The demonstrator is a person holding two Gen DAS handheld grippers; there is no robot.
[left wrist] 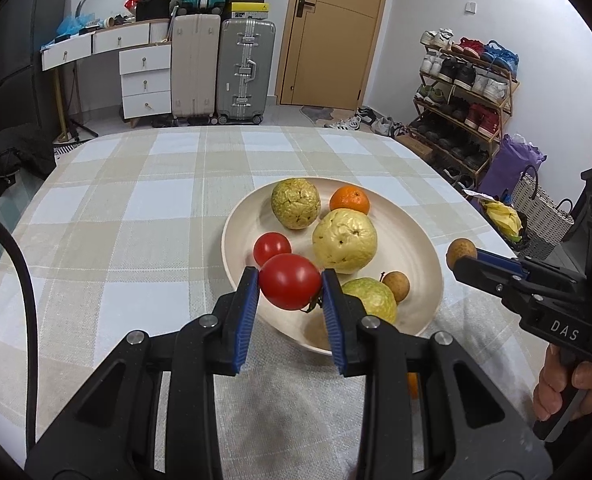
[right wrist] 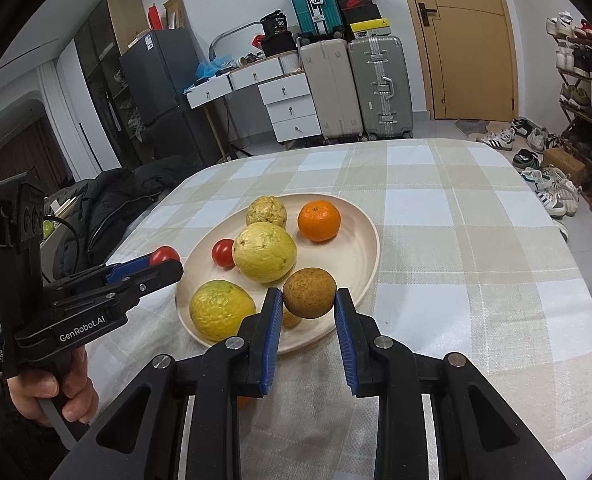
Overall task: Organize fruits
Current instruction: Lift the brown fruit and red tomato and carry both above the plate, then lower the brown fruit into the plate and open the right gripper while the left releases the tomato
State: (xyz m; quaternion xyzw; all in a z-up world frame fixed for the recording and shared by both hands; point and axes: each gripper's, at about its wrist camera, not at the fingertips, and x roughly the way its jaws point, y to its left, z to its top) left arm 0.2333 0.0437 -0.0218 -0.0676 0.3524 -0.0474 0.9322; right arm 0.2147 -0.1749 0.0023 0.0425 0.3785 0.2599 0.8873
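My left gripper is shut on a red tomato, held just above the near-left rim of a cream plate. My right gripper is shut on a round brown fruit over the plate's near edge. In the plate lie a yellow guava, a wrinkled yellow-green fruit, a mandarin, a small tomato, a green-yellow fruit and a small brown fruit. Each gripper also shows in the other's view, right gripper and left gripper.
The plate sits on a table with a checked cloth. An orange fruit lies on the cloth, mostly hidden under my fingers. A dark jacket lies off the table's left side, a shoe rack and bags stand to the right.
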